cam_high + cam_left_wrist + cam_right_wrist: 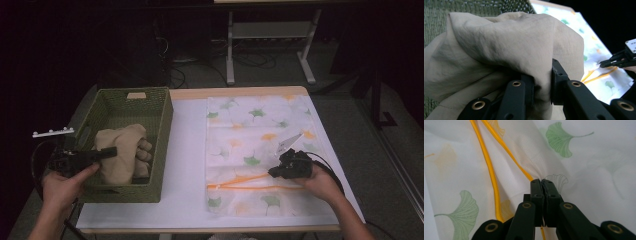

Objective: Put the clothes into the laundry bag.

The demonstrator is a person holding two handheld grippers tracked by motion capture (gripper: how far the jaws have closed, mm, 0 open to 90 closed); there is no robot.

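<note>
two grippers clamp: beige garment point(120, 152), lengthwise mesh bag point(260, 150).

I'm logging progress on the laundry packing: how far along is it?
Early stage. Done: the leaf-print mesh bag lies flat on the table, its orange zipper parted. In hand: the left gripper clamps the beige garment in the green basket; the right gripper pinches the bag's mesh by the zipper. Left: lifting the garment out, putting it in, presumably zipping up.
</note>
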